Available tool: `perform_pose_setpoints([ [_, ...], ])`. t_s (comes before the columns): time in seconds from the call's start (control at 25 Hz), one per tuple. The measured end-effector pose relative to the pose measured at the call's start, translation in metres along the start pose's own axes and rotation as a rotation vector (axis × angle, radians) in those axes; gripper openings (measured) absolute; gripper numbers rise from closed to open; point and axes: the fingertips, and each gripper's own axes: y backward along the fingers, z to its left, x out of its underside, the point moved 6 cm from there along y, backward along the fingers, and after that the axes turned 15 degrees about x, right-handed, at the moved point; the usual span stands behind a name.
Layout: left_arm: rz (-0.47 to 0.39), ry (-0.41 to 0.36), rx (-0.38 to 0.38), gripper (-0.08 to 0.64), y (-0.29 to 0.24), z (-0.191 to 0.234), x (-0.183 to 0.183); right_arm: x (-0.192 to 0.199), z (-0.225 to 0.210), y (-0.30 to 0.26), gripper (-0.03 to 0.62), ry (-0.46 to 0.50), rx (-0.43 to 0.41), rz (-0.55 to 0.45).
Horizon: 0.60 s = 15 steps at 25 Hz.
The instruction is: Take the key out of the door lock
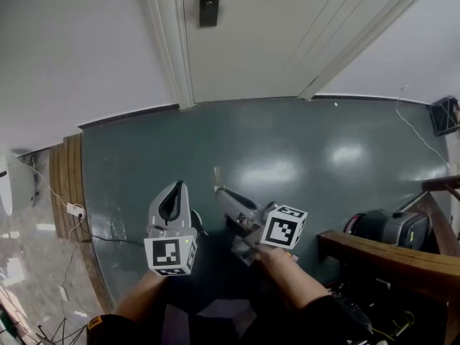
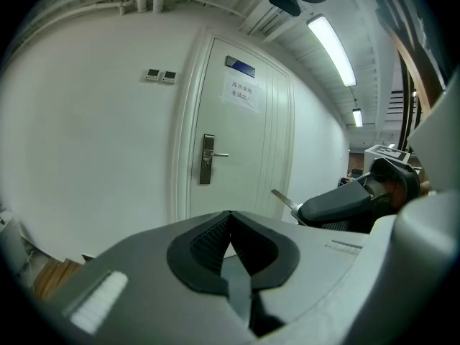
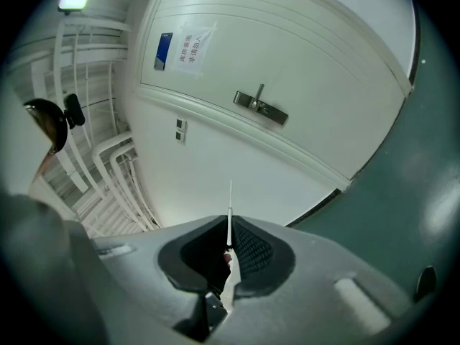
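Your right tool [image 3: 228, 228] is clamped on the key [image 3: 230, 201], well away from the door lock [image 1: 209, 1] at 12 o'clock. It looks thin, hard and slippery; squeeze its flat end. Your left tool [image 2: 228, 220] is closed, empty.

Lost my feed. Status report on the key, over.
Left gripper shut, empty. Right gripper shut on key, blade past the jaws. Key out of lock, well back from door. No obstruction seen.

A wooden rail [image 1: 384, 254] stands over the teal floor [image 1: 302, 157].
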Motion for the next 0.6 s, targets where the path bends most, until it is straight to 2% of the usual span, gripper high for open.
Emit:
perform_pose_setpoints([
  [0.6, -0.03, -0.003, -0.006, 0.018, 0.006, 0.0, -0.006, -0.003, 0.01, 0.007, 0.015, 0.053, -0.002, -0.034],
])
